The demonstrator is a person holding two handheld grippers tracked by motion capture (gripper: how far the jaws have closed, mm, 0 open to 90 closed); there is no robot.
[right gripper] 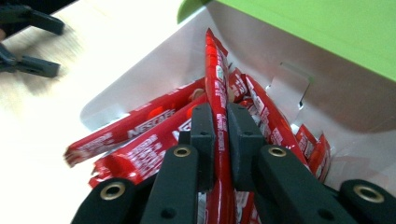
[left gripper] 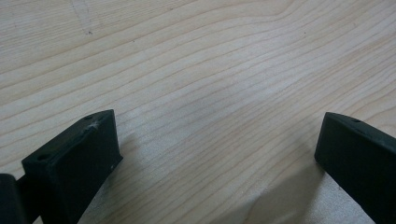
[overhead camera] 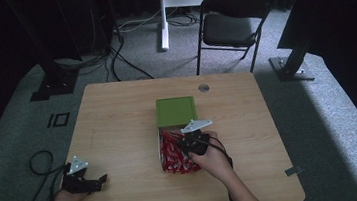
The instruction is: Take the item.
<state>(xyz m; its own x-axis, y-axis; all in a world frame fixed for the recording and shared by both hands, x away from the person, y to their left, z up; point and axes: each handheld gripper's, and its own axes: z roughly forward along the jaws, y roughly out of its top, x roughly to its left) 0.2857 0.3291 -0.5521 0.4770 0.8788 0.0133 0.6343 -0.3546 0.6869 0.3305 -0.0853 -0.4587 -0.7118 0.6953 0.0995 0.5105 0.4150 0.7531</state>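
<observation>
Sachet [right gripper: 216, 70] pinched by R gripper [right gripper: 220, 122]; box [right gripper: 299, 88] wall ahead.

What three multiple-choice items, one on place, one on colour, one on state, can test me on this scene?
1. Where is the left gripper?
A. in the box
B. at the table's near left edge
C. on the chair

2. What colour is the box lid?
A. green
B. blue
C. white

3. What does the right gripper do?
A. hangs open
B. grips the lid
C. is shut on a red sachet

B: it rests far from the box. A: green in the high view. C: the jaws pinch the sachet.
</observation>
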